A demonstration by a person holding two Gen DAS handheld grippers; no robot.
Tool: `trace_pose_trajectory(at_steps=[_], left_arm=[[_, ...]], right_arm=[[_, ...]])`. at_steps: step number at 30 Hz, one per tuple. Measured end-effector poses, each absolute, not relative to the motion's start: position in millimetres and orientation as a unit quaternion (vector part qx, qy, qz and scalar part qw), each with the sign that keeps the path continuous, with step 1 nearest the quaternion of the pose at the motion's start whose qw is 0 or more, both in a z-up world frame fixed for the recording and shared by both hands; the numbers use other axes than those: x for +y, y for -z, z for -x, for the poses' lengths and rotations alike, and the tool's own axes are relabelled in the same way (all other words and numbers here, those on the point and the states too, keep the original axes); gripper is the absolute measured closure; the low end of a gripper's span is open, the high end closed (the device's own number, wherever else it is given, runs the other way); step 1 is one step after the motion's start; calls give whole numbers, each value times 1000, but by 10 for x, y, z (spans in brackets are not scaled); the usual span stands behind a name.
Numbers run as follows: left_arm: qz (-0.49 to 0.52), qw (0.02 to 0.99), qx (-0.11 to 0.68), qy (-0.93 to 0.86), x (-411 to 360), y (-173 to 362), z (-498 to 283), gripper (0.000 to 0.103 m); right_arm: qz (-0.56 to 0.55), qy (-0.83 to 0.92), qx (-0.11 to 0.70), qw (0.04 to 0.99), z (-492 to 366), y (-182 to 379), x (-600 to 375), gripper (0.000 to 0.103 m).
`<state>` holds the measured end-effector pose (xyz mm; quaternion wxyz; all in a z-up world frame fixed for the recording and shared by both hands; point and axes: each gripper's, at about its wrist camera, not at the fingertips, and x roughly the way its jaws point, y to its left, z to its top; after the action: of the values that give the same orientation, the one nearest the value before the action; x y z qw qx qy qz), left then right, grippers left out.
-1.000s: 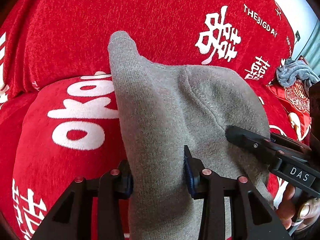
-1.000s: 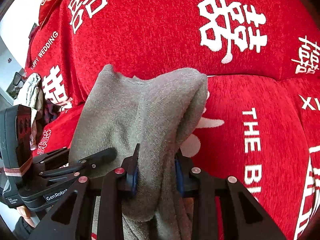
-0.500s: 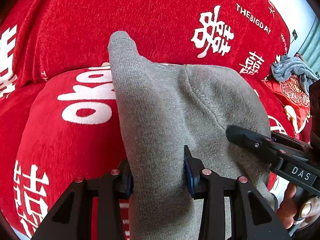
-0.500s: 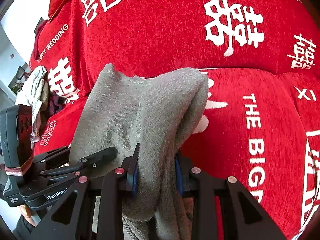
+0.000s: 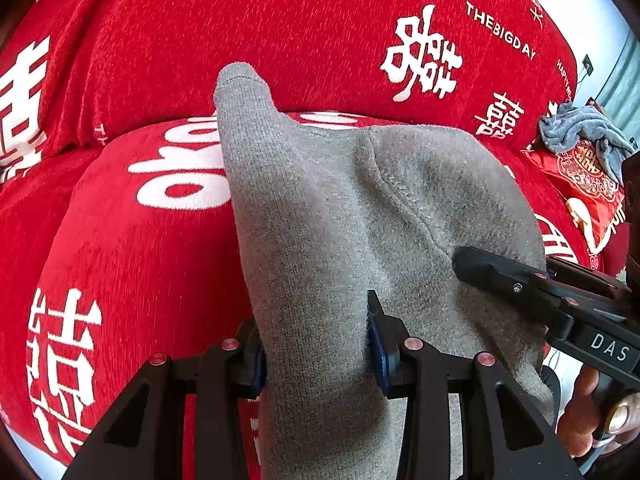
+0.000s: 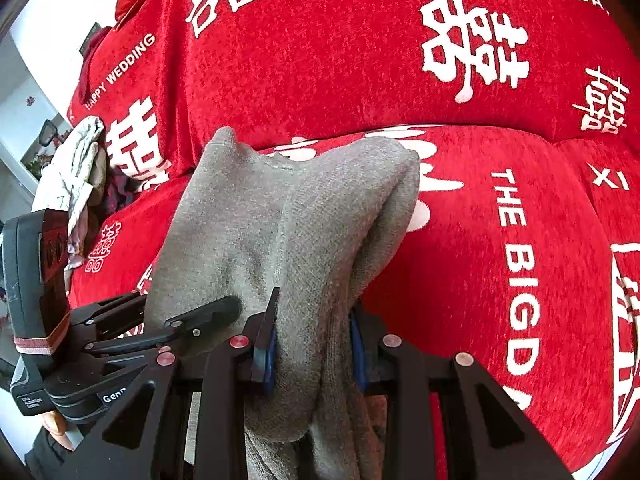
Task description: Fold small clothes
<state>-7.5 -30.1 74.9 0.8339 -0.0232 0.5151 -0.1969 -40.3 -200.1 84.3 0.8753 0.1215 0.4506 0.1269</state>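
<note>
Left wrist view | both grippers' fingers (image 5: 376,344) clamped on grey garment (image 5: 320,208) | right gripper (image 6: 310,344) at 3 o'clock | advice: keep cloth taut, lower evenly onto red sofa (image 5: 280,32).

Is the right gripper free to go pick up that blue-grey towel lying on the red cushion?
Probably not yet. The right gripper is shut on the grey garment, which the left gripper grips too. The towel lies apart, uncovered.
</note>
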Motion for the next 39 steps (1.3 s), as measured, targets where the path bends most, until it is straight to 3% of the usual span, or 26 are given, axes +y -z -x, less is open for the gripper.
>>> trace_pose_trajectory(at_steps=[32, 33, 37, 39], left_arm=[[19, 828, 528, 186, -166, -474, 401, 60], [18, 828, 529, 184, -158, -461, 401, 57], [11, 839, 525, 146, -40, -414, 437, 19], [20, 844, 518, 139, 56, -458, 468, 19]], right_arm=[[-128, -141, 470, 862, 639, -484, -1922, 72], [-128, -142, 472, 861, 631, -462, -1940, 71], [-131, -132, 487, 853, 606, -344, -2052, 62], [-134, -115, 491, 853, 623, -321, -2147, 62]])
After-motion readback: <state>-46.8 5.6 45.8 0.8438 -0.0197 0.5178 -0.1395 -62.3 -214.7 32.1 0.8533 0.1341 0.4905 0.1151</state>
